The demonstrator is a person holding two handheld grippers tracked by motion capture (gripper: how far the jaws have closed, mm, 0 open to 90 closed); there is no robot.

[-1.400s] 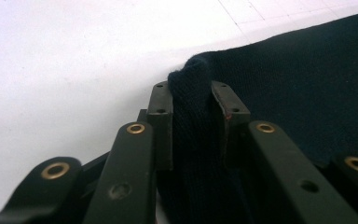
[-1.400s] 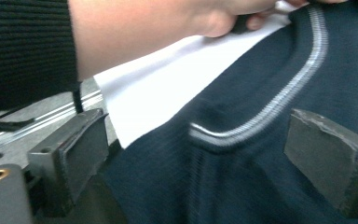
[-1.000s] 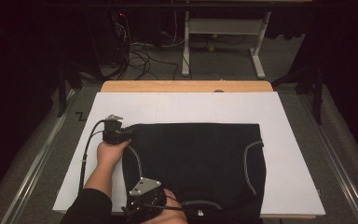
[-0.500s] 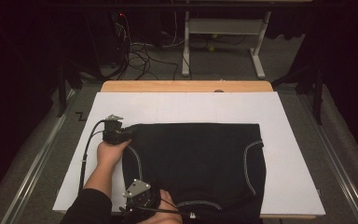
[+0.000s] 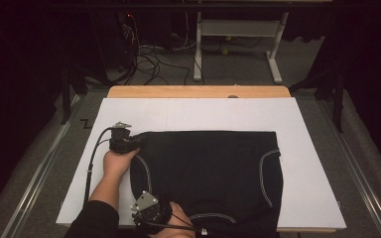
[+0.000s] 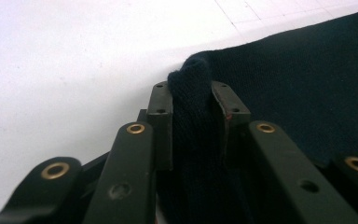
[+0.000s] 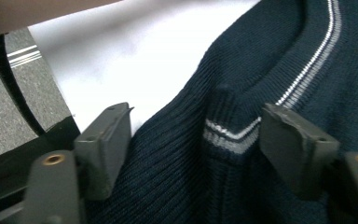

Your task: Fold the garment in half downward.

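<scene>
A dim room with grey carpet holds a wooden-edged table under a smooth white sheet. Flat on the sheet lies a dark navy ribbed knit vest with white-striped trim, its hem toward the far side. The left gripper pinches a bunched fold at the vest's far left corner. The right gripper stands wide apart, straddling the striped armhole trim at the near edge.
</scene>
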